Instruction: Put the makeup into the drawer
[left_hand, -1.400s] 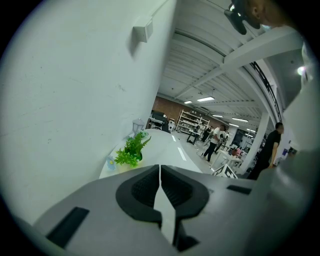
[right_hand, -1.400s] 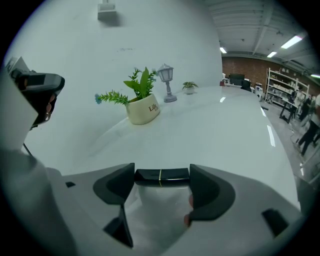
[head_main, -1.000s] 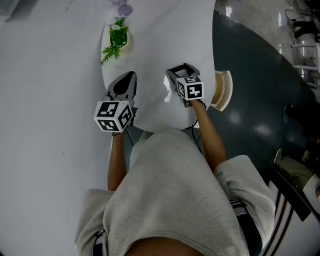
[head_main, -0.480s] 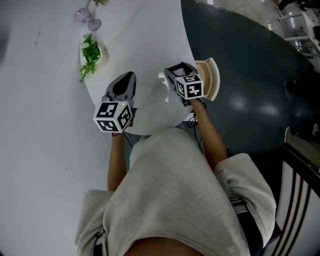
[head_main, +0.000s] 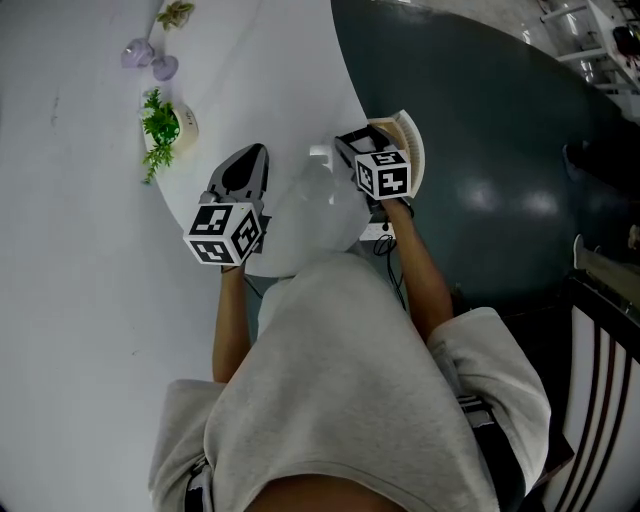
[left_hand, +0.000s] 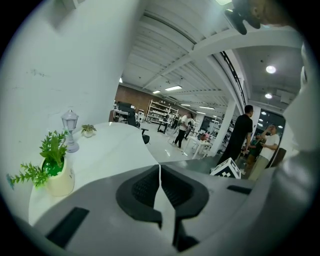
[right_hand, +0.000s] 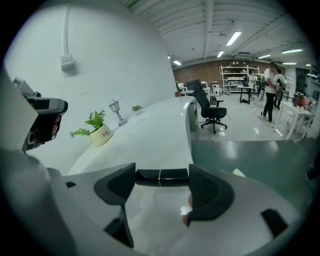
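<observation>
Lipstick (right_hand: 161, 177), a glossy black gold-banded cylinder, sits clamped in the right gripper (right_hand: 161, 181); left gripper (left_hand: 160, 172) clenched empty.

The head view is taken from overhead, steeply down, with the counter (head_main: 270, 80), left gripper (head_main: 254, 153) and right gripper (head_main: 365, 136) close below. The left gripper view is carried low over the counter, aimed along the jaws into the hall, the plant (left_hand: 50, 162) close at left. The right gripper view is aimed likewise, the plant seen farther off. Plant and lamp (left_hand: 70, 131) are shared by all three views.
</observation>
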